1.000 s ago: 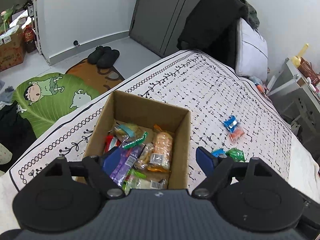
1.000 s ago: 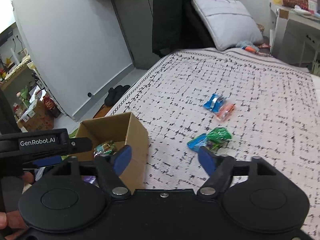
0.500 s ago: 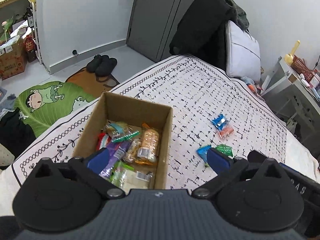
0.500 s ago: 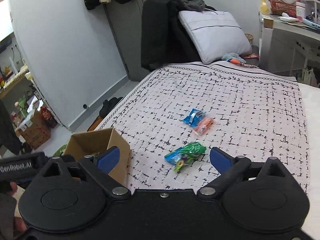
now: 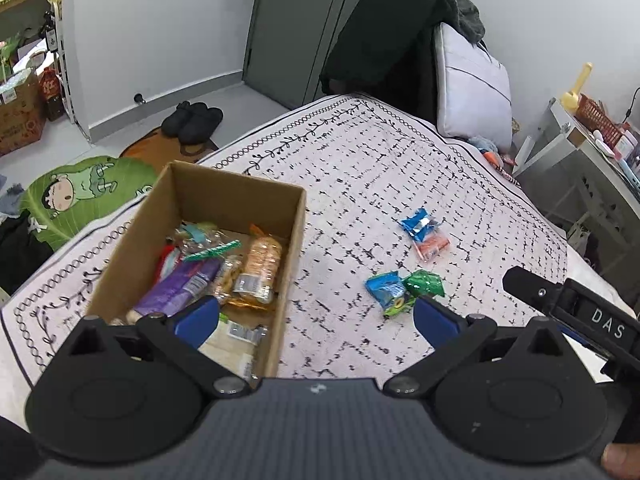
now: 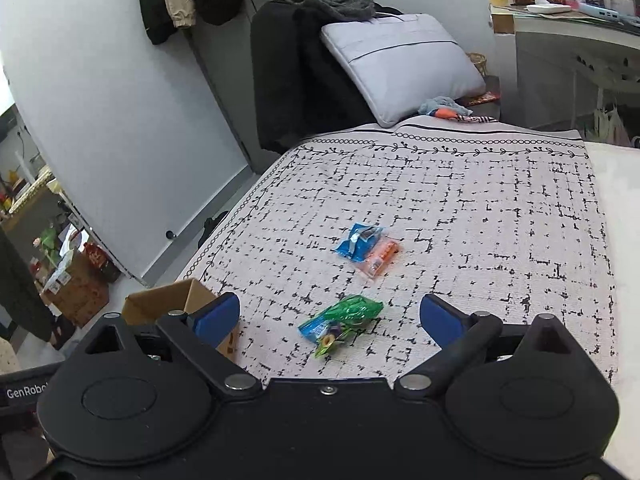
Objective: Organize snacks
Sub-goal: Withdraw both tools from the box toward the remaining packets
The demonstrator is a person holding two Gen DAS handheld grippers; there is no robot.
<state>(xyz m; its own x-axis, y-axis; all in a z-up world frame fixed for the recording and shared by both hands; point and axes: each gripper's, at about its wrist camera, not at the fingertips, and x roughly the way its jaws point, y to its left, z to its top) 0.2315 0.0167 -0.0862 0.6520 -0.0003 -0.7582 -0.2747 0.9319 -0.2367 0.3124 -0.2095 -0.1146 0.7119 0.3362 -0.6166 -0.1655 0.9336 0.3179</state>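
A patterned bed cover [image 6: 500,216] spreads ahead of both tools. The cardboard box [image 5: 224,196], full of wrapped snacks, sits ahead of the left tool [image 5: 316,318], whose left fingertip hangs over it; the jaws are spread wide, empty. The right tool [image 6: 328,316] is likewise released, holding nothing. Just ahead between its fingertips lie a green packet [image 6: 354,308] touching a blue packet [image 6: 316,328]. Farther ahead, a second blue packet [image 6: 358,242] touches an orange packet [image 6: 380,258].
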